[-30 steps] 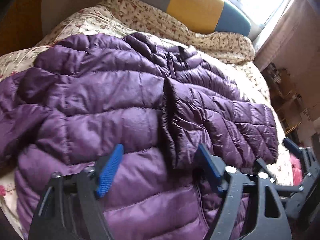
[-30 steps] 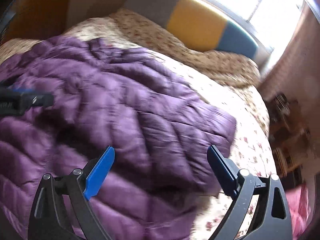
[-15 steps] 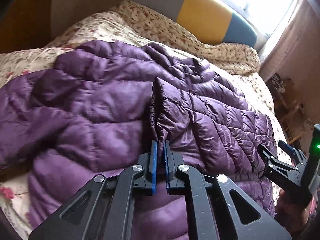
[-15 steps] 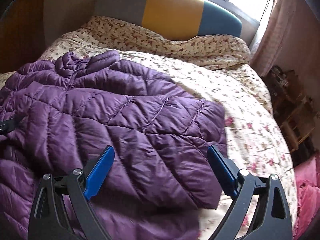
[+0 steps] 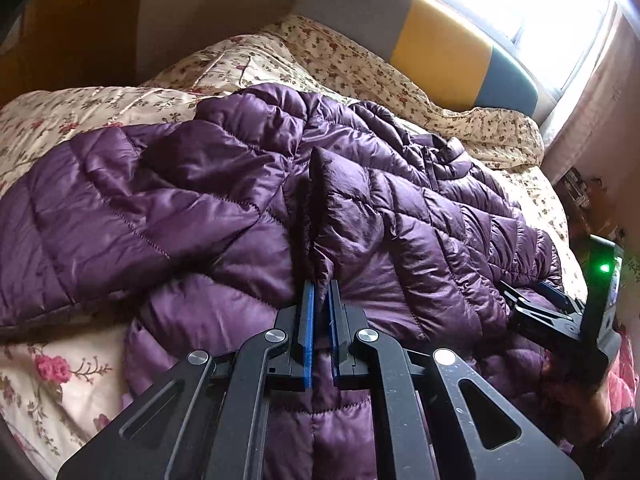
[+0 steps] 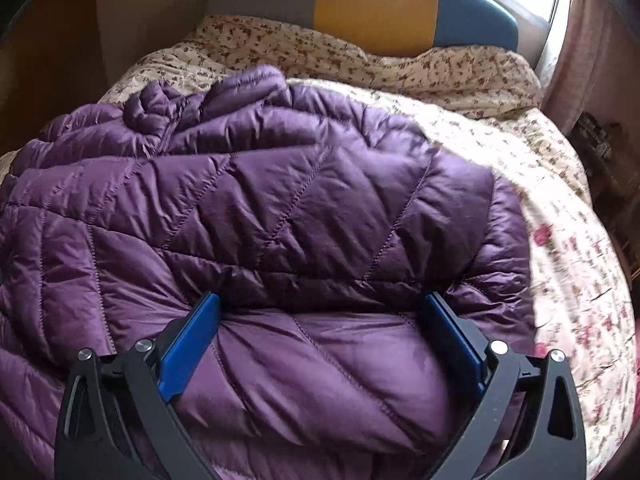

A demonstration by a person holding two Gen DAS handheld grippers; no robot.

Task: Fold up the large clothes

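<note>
Floral bed (image 5: pixel 100 112) carries purple jacket (image 5: pixel 180 208). Left view: left gripper (image 5: pixel 320 296) jaws clamped on a raised jacket fold. Right view: right gripper (image 6: pixel 320 320) jaws opening wide, jacket (image 6: pixel 300 208) between them, ungripped.

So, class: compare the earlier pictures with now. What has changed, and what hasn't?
The left gripper, open a second ago, has shut on a raised fold of the purple jacket. The right gripper has come down onto the jacket, jaws wide and still opening, gripping nothing. The jacket stays spread on the floral bedspread.
</note>
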